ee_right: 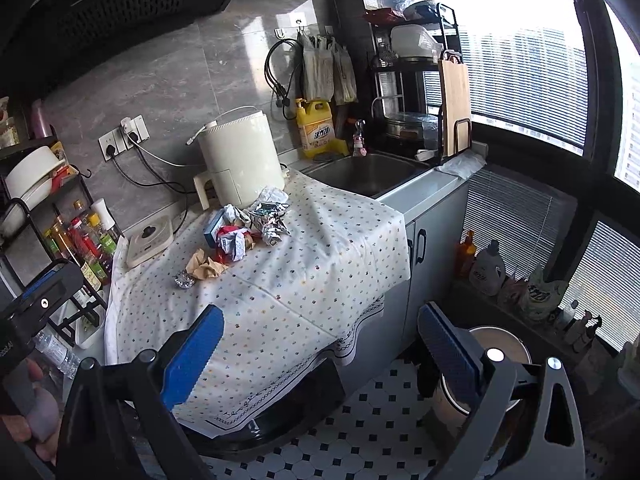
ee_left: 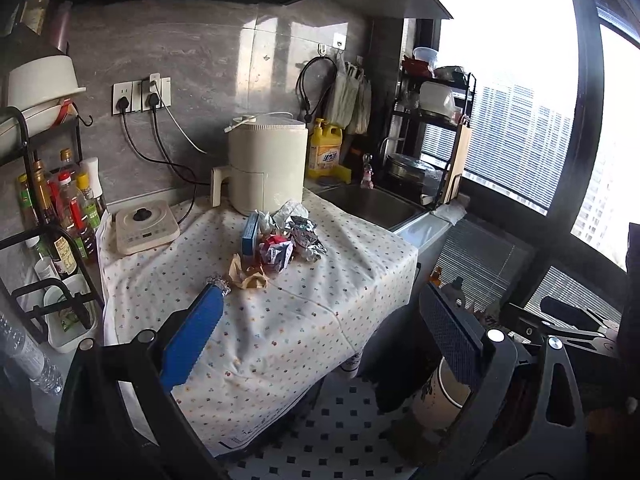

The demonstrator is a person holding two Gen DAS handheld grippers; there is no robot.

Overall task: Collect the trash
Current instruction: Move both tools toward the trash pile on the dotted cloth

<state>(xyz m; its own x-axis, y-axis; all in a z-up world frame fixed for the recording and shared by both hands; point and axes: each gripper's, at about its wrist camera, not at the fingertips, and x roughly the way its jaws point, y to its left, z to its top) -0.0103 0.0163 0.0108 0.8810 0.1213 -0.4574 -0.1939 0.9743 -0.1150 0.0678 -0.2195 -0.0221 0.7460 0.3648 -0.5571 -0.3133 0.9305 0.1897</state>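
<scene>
A heap of trash lies on the dotted tablecloth in front of the air fryer: crumpled foil, a red-and-white wrapper, a blue carton, brown crumpled paper and a small foil ball. The same heap shows in the right wrist view: foil, wrapper, brown paper, foil ball. My left gripper is open and empty, short of the heap. My right gripper is open and empty over the cloth's near edge. A round bin stands on the floor at lower right.
A cream air fryer and a small induction plate stand behind the heap. A bottle rack is at left. The sink, a yellow detergent bottle and a dish rack are at right. Bottles line the window sill.
</scene>
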